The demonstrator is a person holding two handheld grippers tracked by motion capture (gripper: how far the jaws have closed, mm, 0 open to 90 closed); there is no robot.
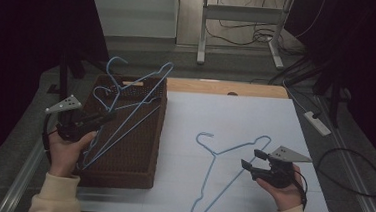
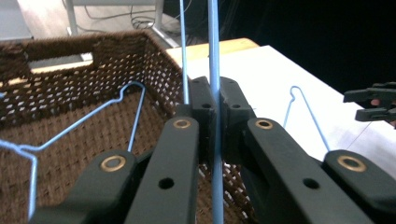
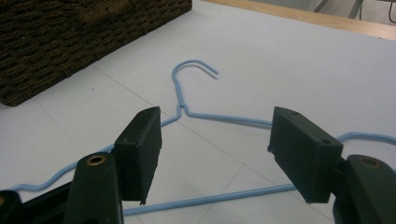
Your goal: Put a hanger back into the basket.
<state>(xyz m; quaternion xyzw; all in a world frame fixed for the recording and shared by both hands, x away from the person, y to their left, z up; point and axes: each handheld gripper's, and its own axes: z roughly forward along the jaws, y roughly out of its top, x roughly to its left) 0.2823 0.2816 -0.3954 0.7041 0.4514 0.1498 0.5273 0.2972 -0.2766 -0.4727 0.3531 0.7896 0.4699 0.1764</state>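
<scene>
My left gripper (image 1: 107, 118) is shut on the wire of a blue hanger (image 1: 136, 111) and holds it tilted over a brown wicker basket (image 1: 120, 181). In the left gripper view the wire (image 2: 215, 56) runs straight up between the closed jaws (image 2: 215, 100). Another blue hanger (image 2: 84, 119) lies inside the basket (image 2: 70, 51). A third blue hanger (image 1: 214, 154) lies flat on the white sheet (image 1: 235, 114). My right gripper (image 1: 250, 159) hovers open just over that hanger's right shoulder. In the right gripper view its jaws (image 3: 215, 154) straddle the hanger (image 3: 180, 100) without touching it.
The basket (image 3: 70, 32) stands on the left part of the table, its side along the white sheet's edge. A wooden strip (image 1: 217, 88) shows behind the sheet. Table legs and cables (image 1: 251, 35) lie on the floor beyond. A white power strip (image 1: 317, 122) sits off the right edge.
</scene>
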